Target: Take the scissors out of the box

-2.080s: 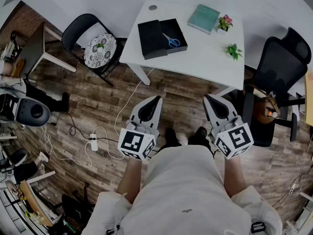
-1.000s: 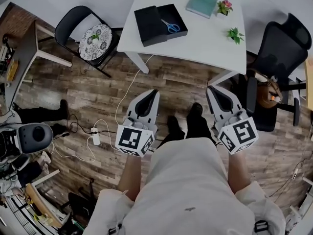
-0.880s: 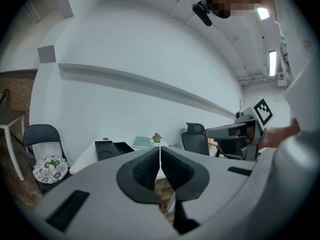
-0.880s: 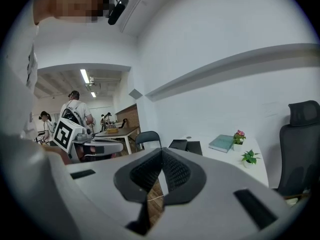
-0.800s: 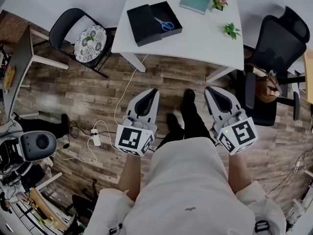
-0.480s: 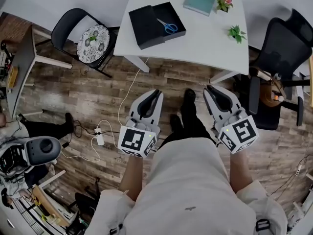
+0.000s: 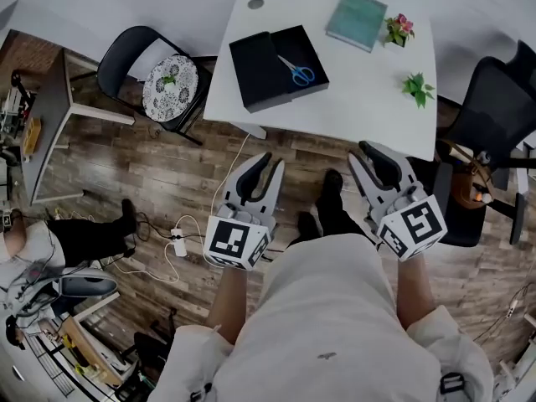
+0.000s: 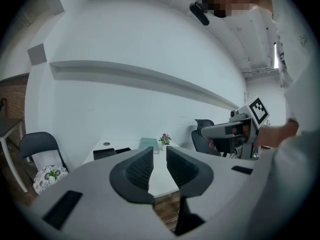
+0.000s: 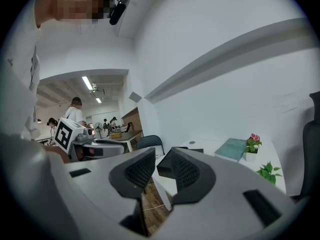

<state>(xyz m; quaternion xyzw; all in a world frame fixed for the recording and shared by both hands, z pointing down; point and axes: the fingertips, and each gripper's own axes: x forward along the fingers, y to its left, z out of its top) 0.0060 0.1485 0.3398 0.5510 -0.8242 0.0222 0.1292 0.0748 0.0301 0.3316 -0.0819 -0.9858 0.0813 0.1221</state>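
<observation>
A black box [image 7: 289, 62] lies open on the white table [image 7: 360, 99], its lid beside it on the left. The blue-handled scissors [image 7: 296, 69] lie inside the box. Both grippers hang over the wooden floor, short of the table's near edge. My left gripper [image 7: 270, 159] points toward the box with a gap between its jaws and nothing in it. My right gripper [image 7: 368, 149] is opening, also with nothing between its jaws. The left gripper view shows the left gripper [image 8: 159, 154] and the box [image 8: 111, 153] far ahead. The right gripper [image 9: 162, 156] frames the box [image 9: 163, 167] between its jaws.
On the table are a teal book [image 7: 356, 21], a small flower pot [image 7: 399, 30] and a green plant [image 7: 418, 88]. A black chair with a patterned cushion [image 7: 170, 88] stands left of it, an office chair [image 7: 502, 90] right. A power strip [image 7: 178, 243] with cables lies on the floor.
The table and box have slid lower and nearer in the head view as the person steps toward them. Both grippers travelled along, and the right jaws have spread apart.
</observation>
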